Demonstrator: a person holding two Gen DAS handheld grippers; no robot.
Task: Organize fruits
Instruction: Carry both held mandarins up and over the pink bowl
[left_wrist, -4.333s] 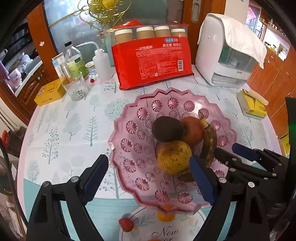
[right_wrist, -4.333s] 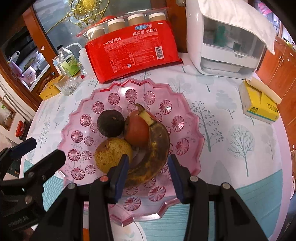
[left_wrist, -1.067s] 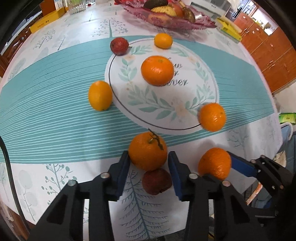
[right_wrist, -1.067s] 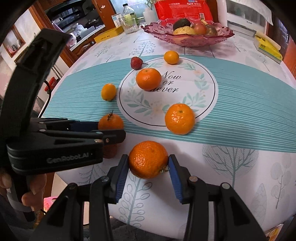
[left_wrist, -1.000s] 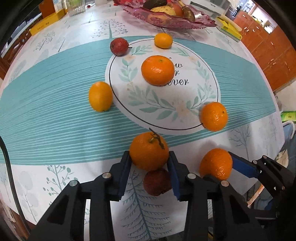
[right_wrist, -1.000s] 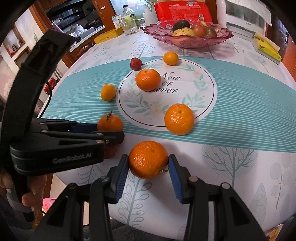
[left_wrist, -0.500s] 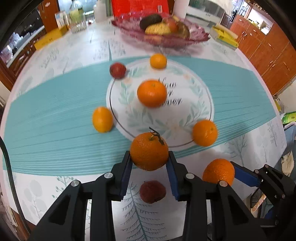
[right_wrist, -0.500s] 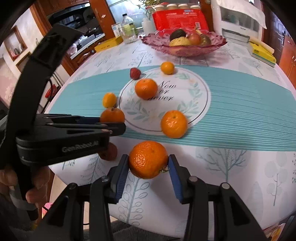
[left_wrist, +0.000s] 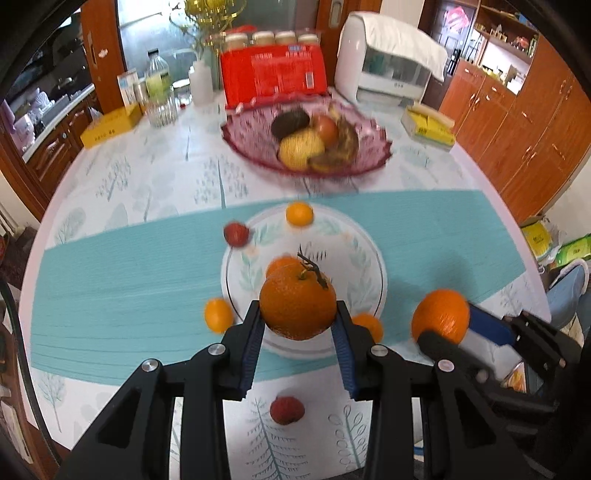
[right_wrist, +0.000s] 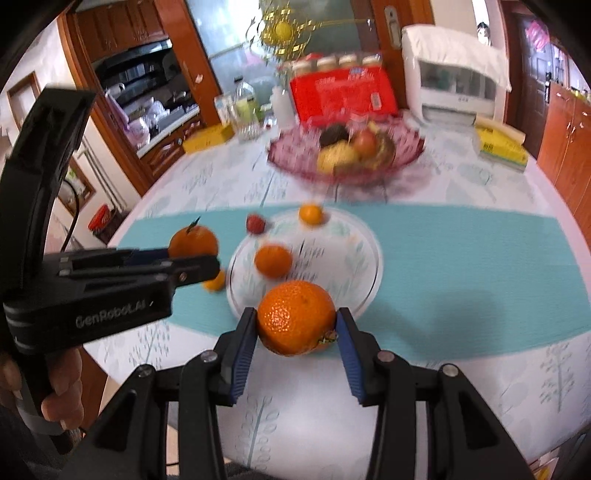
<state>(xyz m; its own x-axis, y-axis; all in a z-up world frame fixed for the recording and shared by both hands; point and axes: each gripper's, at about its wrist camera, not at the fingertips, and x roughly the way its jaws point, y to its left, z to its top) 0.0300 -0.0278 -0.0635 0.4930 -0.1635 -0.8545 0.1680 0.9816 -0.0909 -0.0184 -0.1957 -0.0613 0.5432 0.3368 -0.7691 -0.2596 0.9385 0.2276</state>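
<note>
Each gripper, left (left_wrist: 298, 323) and right (right_wrist: 296, 328), is clamped on an orange, stemmed (left_wrist: 297, 302) and plain (right_wrist: 295, 318), held above the near table, presumably bound for the far bowl (left_wrist: 255, 147).

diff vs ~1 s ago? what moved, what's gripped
Both grippers have lifted off the table and swung toward the pink glass fruit bowl. The left gripper still clamps the stemmed orange; the right gripper still clamps the stemless orange. Both oranges were on the tablecloth a second ago. The red lychee and the other loose fruit stayed put.
</note>
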